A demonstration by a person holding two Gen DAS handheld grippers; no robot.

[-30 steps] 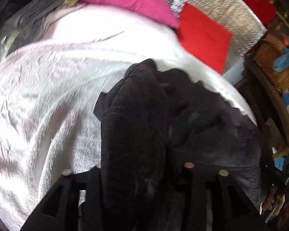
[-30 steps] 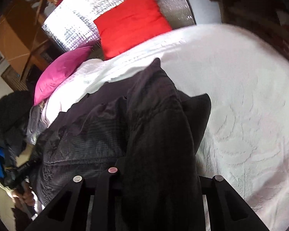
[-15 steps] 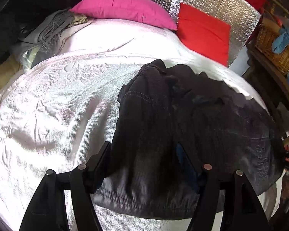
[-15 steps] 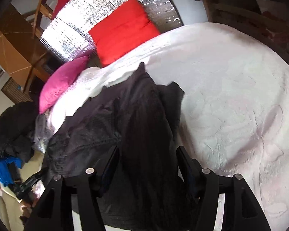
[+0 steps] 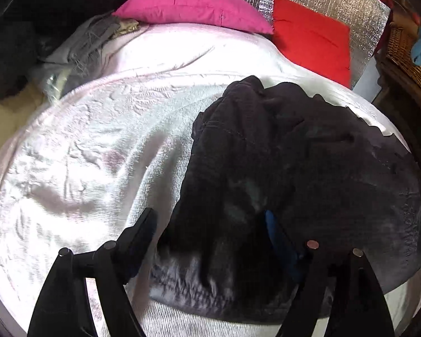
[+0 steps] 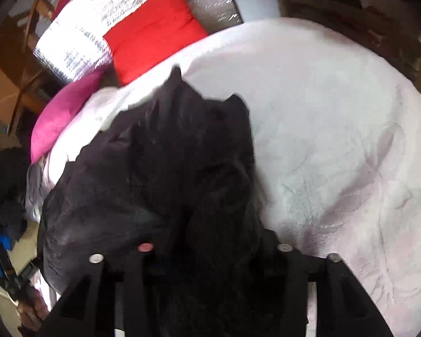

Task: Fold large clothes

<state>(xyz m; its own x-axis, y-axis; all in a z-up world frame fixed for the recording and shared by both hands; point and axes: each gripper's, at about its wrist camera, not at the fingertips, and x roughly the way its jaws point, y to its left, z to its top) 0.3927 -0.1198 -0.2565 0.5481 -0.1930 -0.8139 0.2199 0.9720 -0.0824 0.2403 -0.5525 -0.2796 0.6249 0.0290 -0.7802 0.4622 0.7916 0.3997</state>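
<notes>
A white quilted bed (image 5: pixel 92 151) carries the dark garment (image 5: pixel 280 174), lying bunched on its middle. The left gripper (image 5: pixel 210 230) has its jaws spread wide over the cloth, gripping nothing; the right gripper (image 6: pixel 204 241) likewise stands open over the fabric.

- Left wrist view looks forward, close over the bed (image 5: pixel 84 146).
- Right wrist view faces likewise; both share the red cushion (image 5: pixel 311 39) (image 6: pixel 154 31).
</notes>
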